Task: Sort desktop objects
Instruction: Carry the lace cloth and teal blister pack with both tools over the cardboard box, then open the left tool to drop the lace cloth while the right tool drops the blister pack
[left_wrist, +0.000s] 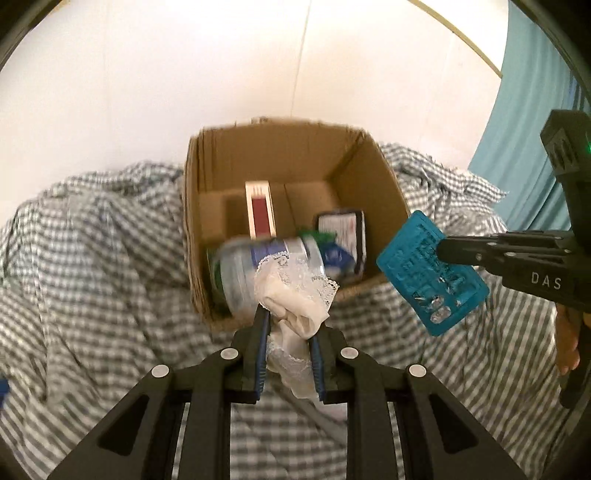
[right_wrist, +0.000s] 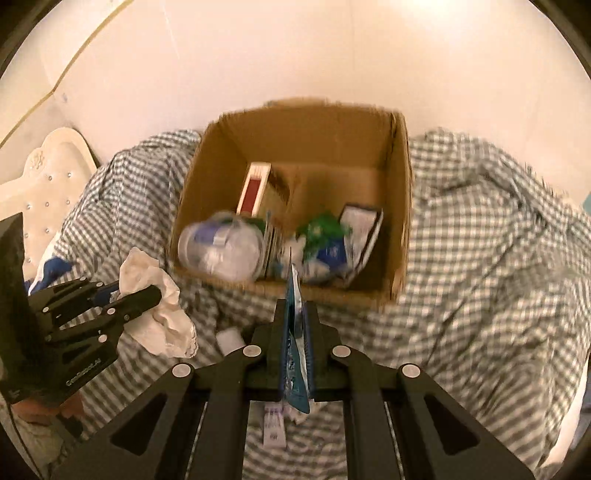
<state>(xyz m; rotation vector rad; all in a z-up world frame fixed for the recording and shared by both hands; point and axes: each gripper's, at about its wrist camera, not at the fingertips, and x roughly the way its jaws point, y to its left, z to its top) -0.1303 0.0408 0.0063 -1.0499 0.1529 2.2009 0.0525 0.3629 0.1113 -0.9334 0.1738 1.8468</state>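
Clamping lacy white cloth (left_wrist: 295, 295) in left fingers (left_wrist: 262, 332), right fingers (right_wrist: 314, 332) pinching flat blue packet (left_wrist: 432, 273)

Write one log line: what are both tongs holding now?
left tongs: shut on white lace cloth | right tongs: shut on blue blister pack | both near cardboard box, items not yet dropped in

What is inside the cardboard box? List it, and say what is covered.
Inside the cardboard box: a red-and-white carton standing upright, a clear plastic bottle on its side, a green-and-blue packet, and a dark-edged white pack. Whatever lies beneath them, and most of the floor, is covered.
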